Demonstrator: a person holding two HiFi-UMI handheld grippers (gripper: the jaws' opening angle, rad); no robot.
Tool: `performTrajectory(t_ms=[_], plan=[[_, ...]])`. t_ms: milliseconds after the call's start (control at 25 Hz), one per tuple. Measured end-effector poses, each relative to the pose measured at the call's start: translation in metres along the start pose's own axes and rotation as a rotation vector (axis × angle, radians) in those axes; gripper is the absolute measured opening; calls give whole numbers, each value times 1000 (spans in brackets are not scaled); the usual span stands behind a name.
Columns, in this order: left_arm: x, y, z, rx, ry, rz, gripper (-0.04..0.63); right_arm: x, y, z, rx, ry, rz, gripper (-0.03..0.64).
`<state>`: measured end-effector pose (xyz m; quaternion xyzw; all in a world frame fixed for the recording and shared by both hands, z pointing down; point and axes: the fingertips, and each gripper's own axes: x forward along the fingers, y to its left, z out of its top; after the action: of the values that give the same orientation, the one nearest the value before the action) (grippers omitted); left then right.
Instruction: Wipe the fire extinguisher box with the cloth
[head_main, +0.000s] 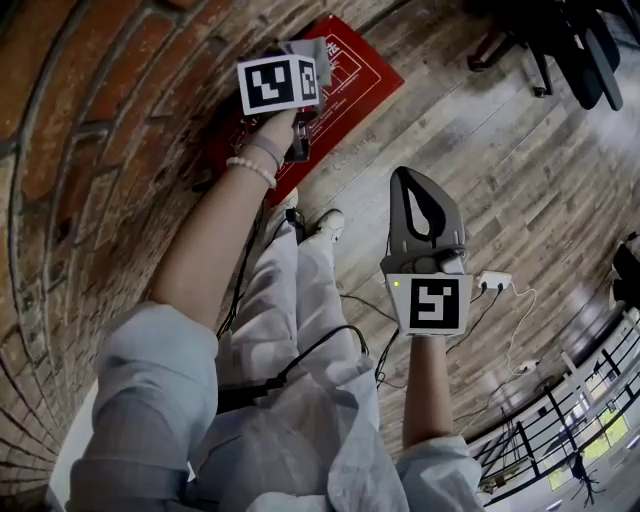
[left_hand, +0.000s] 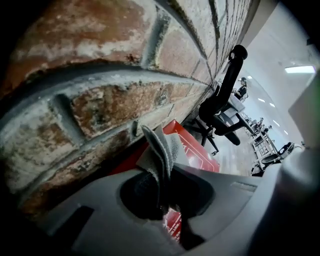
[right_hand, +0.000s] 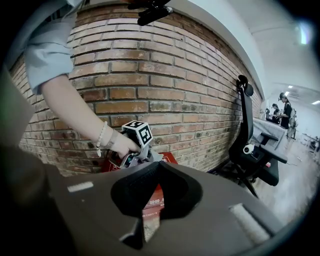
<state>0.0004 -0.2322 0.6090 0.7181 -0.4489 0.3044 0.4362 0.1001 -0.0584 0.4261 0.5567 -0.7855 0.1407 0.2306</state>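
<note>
A red brick wall (head_main: 90, 150) is seen on the left and a floor of wooden planks (head_main: 500, 150) on the right. The red fire extinguisher box (head_main: 355, 70) is placed flat on the floor, directly at the foot of the wall, with white lines and print on its face. The left gripper (left_hand: 166, 172) is held over the box, close to the wall, and its jaws are closed on a folded grey cloth (left_hand: 160, 147), which stands out beyond the tips toward the box. In the head view the cloth is seen over the part of the box nearest to the wall; whether it is pressed on the red surface cannot be told. A bracelet of pale beads (head_main: 250, 170) is worn on the wrist of the left hand. The right gripper (right_hand: 157, 165) is held well apart from the box, over the wooden floor, with its jaws brought together and nothing between them. A black office chair (right_hand: 250, 145) is standing beside the wall beyond the box. A small white adapter (head_main: 493, 282) with a thin cable is lying on the floor near the right gripper. Some people (right_hand: 285, 107) are seen far away in the room.
</note>
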Motion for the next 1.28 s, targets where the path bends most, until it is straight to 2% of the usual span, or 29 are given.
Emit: performTrajectory(t_ms=[600,1080,1280], plan=[[-33,38,-30,-78,-37,73,12,-6,21,5,-42,-12,45,8],[-64,78,-59,-220,-84,151,12,-7,43,11,-72,-16,96,8],[-78,91,-71,-251,-101,182,12,-7,50,17,-88,-19,112,8]])
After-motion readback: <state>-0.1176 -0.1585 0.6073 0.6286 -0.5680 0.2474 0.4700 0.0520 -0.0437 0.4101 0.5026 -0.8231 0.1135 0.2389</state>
